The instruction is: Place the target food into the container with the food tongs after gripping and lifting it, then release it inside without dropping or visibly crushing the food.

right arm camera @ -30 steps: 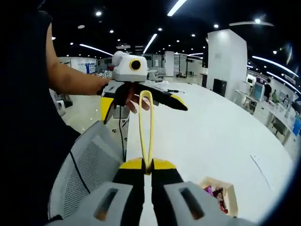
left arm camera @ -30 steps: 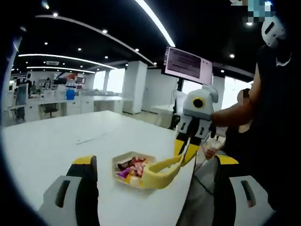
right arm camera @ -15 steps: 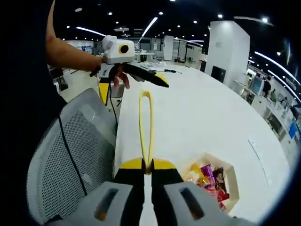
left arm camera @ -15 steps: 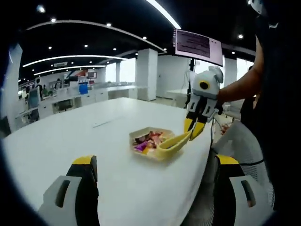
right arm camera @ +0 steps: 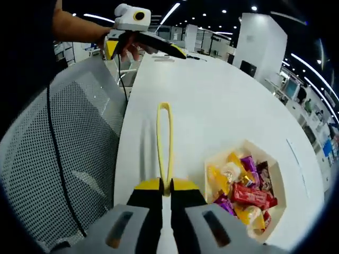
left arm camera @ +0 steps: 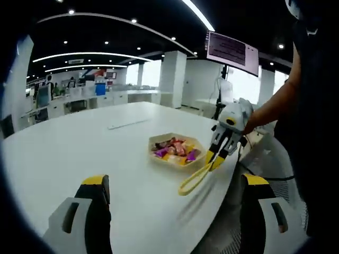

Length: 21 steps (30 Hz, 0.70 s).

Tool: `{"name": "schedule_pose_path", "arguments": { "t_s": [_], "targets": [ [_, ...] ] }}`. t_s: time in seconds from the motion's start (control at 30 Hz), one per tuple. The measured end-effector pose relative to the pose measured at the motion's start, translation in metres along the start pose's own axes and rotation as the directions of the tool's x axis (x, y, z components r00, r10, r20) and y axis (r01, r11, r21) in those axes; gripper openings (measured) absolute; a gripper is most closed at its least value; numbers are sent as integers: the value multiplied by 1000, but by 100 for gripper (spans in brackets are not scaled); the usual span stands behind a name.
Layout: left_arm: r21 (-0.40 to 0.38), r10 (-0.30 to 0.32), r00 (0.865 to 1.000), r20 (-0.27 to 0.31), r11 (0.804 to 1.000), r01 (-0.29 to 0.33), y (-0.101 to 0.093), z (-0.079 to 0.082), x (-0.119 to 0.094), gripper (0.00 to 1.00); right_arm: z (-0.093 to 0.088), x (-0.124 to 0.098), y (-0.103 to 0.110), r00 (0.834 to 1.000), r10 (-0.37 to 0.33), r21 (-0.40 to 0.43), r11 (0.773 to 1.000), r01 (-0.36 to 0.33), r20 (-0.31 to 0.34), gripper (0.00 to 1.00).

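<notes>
Right gripper (right arm camera: 164,186) is seen with its yellow-tipped jaws pressed together on the handle end of the yellow food tongs (right arm camera: 163,143), which extend forward from the jaws over the white table (right arm camera: 212,100), near its near edge. In the left gripper view the same gripper (left arm camera: 212,161) is seen at the right, held by a person's hand (left arm camera: 249,123), with the tongs (left arm camera: 193,180) angled down toward the table (left arm camera: 79,153) so that the looped tip is close to the surface; whether it touches cannot be told.

Left gripper (left arm camera: 172,198) is shown with its two jaws spread wide apart at the bottom of its own view, nothing between them. In the right gripper view it is seen far off at the top (right arm camera: 145,43), held in a hand (right arm camera: 124,45) above the far part of the table.

Just right of the tongs in the right gripper view, a cream, angular-sided tray (right arm camera: 275,177) is seen on the table, holding wrapped snacks (right arm camera: 246,193) in red, purple, yellow and white. In the left gripper view the tray (left arm camera: 177,142) lies near the middle of the table, just beyond and left of the tongs' tip. The tongs are outside the tray and nothing is held in them. Which snack is the target food cannot be told.

A grey mesh chair back (right arm camera: 58,153) is seen left of the table edge in the right gripper view. A wall screen (left arm camera: 232,50) is mounted high in the far background of the left gripper view.
</notes>
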State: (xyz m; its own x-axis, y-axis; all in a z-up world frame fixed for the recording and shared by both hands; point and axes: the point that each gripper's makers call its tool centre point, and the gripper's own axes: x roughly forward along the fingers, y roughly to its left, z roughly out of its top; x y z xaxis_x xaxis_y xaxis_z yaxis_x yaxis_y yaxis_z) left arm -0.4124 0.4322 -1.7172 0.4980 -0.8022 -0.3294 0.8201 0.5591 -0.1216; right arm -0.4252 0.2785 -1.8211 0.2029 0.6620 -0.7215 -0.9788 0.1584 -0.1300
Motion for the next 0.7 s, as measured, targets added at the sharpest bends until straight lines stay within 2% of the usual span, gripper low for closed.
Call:
{"name": "schedule_pose_path", "arguments": {
  "t_s": [0.17, 0.37, 0.4, 0.43, 0.47, 0.53, 0.57, 0.7],
  "targets": [
    [-17, 2, 1000, -21, 1000, -2, -3, -7, -2, 99, -7, 12, -1, 999, -19, -17, 1000, 18, -46, 3],
    [-34, 13, 1000, -17, 999, -13, -3, -8, -3, 99, -23, 22, 3, 992, -9, -62, 998, 1, -124, 4],
    [-33, 10, 1000, -19, 999, -11, -4, -8, -3, 99, -23, 23, 3, 992, -7, -65, 998, -1, -126, 4],
    [-33, 9, 1000, -21, 999, -10, -5, -9, -3, 99, -17, 24, 1, 995, -11, -84, 996, 3, -98, 5],
    [-34, 9, 1000, -24, 999, -9, -5, -9, -3, 99, -19, 23, 1, 993, -10, -58, 998, 3, -115, 7],
    [-37, 10, 1000, -27, 999, -11, -4, -11, -4, 99, -19, 24, -2, 993, -15, -59, 998, 8, -114, 10],
    [-40, 11, 1000, -29, 999, -12, -4, -11, -3, 99, -18, 24, -3, 994, -19, -79, 997, 11, -106, 12],
    [-42, 11, 999, -36, 999, -12, -3, -11, -1, 99, -16, 25, -5, 996, -20, -51, 999, 16, -84, 21]
  ]
}}
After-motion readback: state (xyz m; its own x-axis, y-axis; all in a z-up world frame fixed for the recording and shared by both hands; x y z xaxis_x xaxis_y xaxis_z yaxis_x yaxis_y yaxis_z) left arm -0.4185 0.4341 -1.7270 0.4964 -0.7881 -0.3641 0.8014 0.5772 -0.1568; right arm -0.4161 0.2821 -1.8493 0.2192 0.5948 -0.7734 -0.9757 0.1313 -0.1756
